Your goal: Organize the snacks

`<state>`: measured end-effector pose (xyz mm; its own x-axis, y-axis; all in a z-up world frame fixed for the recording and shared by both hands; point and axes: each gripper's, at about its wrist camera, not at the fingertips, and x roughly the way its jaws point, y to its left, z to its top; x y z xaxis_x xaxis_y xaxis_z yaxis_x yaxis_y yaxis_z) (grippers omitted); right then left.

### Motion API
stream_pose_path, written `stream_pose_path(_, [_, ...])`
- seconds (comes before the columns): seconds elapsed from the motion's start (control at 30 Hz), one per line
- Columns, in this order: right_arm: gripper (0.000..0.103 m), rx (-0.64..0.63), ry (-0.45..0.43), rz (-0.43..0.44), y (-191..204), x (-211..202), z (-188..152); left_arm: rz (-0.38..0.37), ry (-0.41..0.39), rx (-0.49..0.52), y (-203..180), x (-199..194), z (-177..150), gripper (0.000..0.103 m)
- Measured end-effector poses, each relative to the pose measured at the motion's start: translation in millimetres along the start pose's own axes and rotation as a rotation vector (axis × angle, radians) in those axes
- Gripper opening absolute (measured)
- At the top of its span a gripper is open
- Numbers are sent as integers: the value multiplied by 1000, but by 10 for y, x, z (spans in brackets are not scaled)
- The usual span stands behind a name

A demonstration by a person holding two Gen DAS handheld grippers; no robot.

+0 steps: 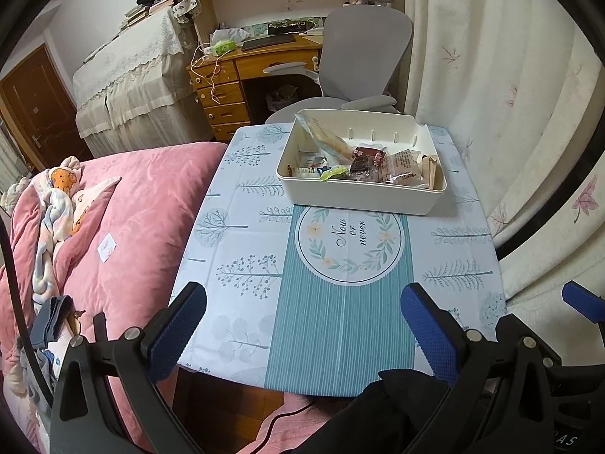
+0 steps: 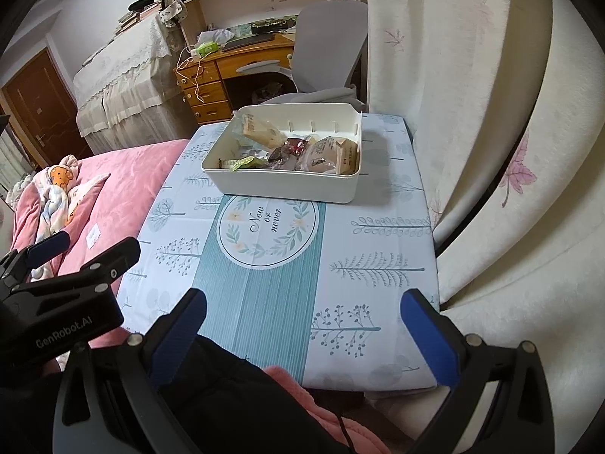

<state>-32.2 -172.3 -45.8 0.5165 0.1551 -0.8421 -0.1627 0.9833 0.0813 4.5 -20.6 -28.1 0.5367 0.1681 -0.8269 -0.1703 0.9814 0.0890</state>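
A white plastic bin stands at the far end of the small table and holds several wrapped snacks. It shows in the right wrist view too, with the snacks inside. My left gripper is open and empty, above the table's near edge, well short of the bin. My right gripper is open and empty, also at the near edge. The left gripper shows at the left of the right wrist view.
The table has a blue-and-white cloth with a round "Now or never" print. A pink quilted bed lies to the left, cream curtains to the right. A grey office chair and wooden desk stand behind.
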Motion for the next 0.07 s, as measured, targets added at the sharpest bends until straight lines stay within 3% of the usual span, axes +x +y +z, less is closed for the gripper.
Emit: stream_pose_path(0.07, [103,0,1,4,-4,-7,-2,2,1,1,-13,5,0,102])
